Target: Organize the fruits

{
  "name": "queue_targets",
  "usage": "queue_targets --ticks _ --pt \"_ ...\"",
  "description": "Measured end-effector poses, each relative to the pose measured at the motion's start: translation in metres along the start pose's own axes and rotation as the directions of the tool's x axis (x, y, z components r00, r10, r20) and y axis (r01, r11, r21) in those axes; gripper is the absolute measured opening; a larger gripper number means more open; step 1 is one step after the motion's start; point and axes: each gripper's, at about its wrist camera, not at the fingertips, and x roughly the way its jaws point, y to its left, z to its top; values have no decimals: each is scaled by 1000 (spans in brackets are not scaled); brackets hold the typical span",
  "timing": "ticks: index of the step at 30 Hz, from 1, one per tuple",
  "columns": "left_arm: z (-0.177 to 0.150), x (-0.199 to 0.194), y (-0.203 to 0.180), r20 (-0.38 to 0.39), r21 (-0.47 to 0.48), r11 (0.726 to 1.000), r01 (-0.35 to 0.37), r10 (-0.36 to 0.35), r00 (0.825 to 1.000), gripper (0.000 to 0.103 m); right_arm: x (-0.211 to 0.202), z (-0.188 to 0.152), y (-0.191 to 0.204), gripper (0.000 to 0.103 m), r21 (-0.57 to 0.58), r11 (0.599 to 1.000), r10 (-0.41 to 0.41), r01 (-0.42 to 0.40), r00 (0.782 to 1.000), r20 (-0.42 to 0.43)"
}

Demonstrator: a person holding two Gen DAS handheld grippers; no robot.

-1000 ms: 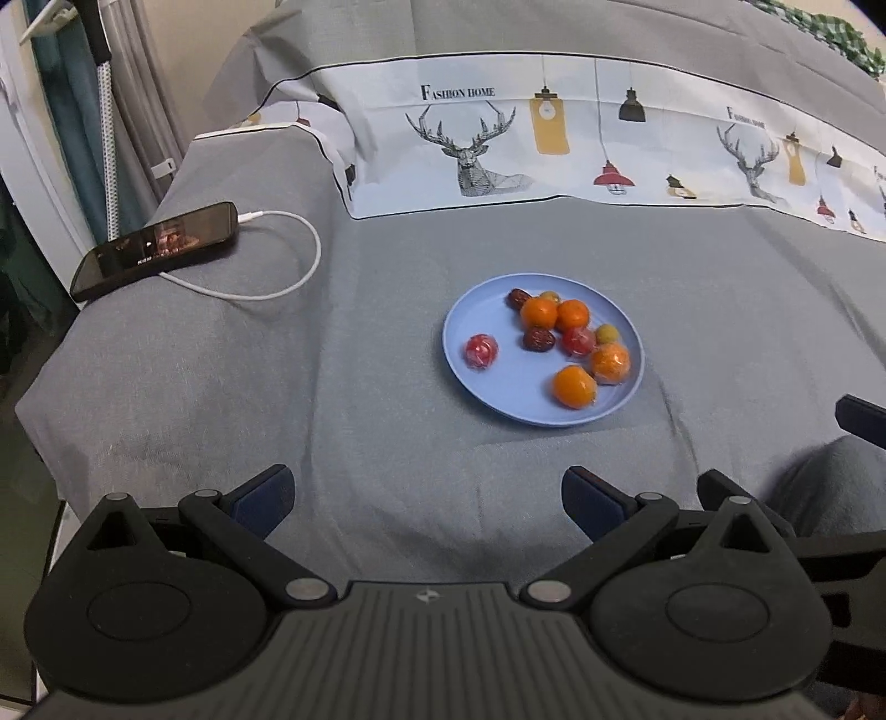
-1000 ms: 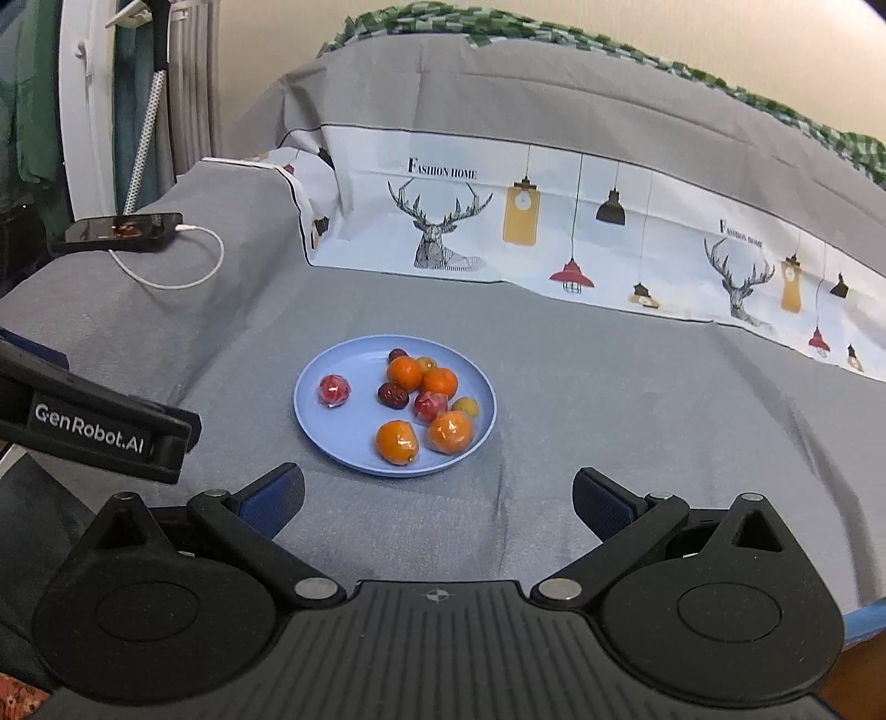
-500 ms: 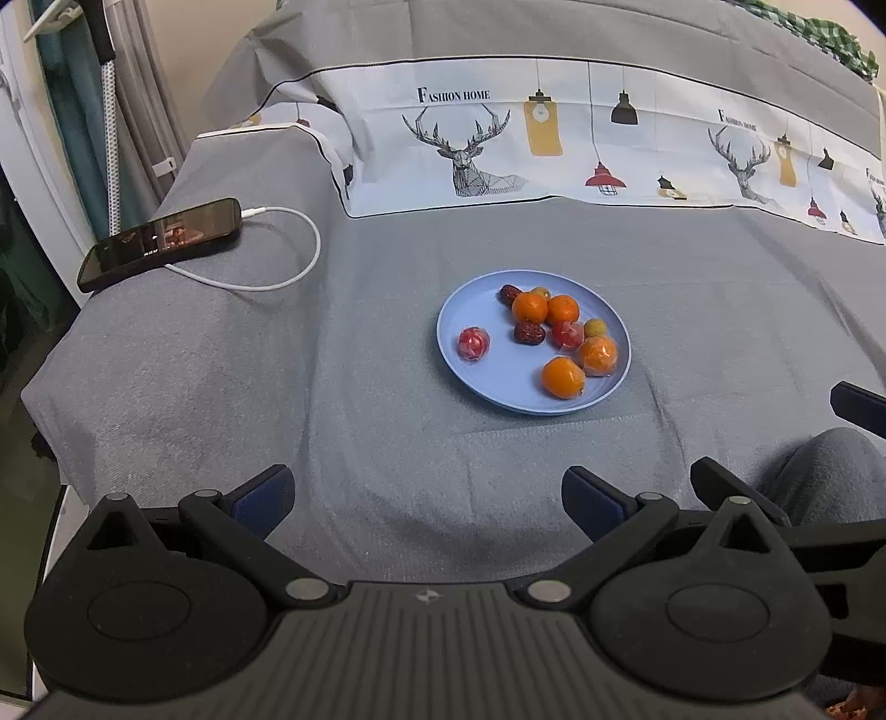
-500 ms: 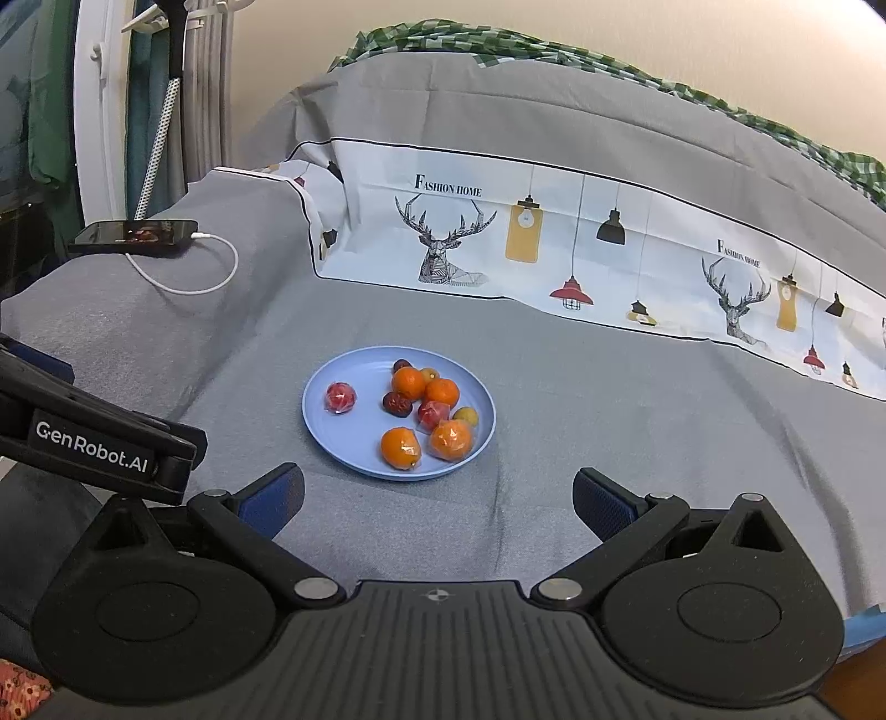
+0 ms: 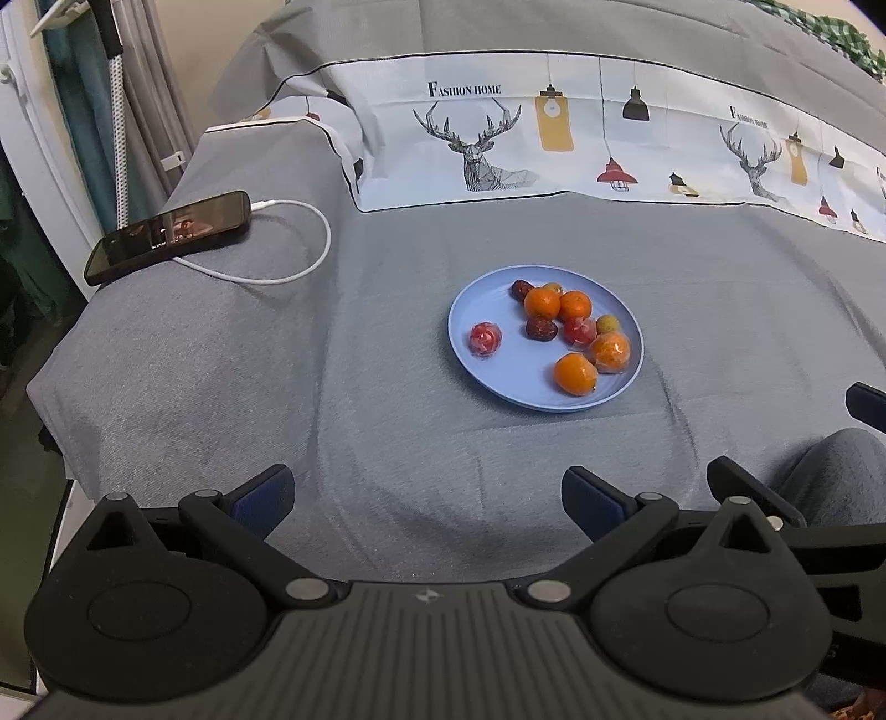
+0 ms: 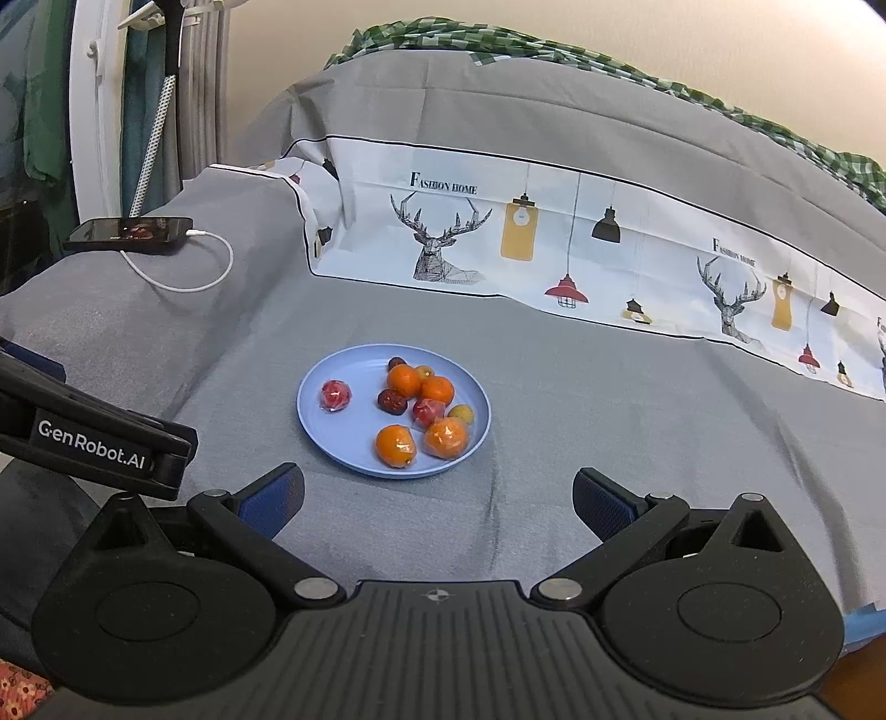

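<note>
Four oranges (image 5: 576, 374), two wrapped red fruits (image 5: 485, 339), two dates (image 5: 541, 328) (dark), one plate (image 5: 498, 382)

1. A grey bedsheet (image 5: 221, 387) covers the flat surface and runs up over a raised bank at the back.
2. A white printed band (image 6: 554, 238) crosses the sheet at the back. It bears deer heads, hanging lamps and the words "Fashion Home".
3. A black phone (image 5: 166, 235) lies flat near the far left edge of the sheet, its screen lit.
4. A white charging cable (image 5: 288, 266) is plugged into the phone's right end and loops across the grey cloth.
5. A green and white checked cloth (image 6: 554, 47) lies along the top of the raised bank.
6. Curtains (image 6: 205, 83) hang at the far left, with a pole wrapped in dotted white beside them.
</note>
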Motion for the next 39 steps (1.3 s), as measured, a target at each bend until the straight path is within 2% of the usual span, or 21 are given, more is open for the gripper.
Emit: queue_targets --ticks 39 --pt "1 3 0 -10 4 1000 -12 12 1000 103 3 -1 0 102 6 1000 -1 2 1000 -14"
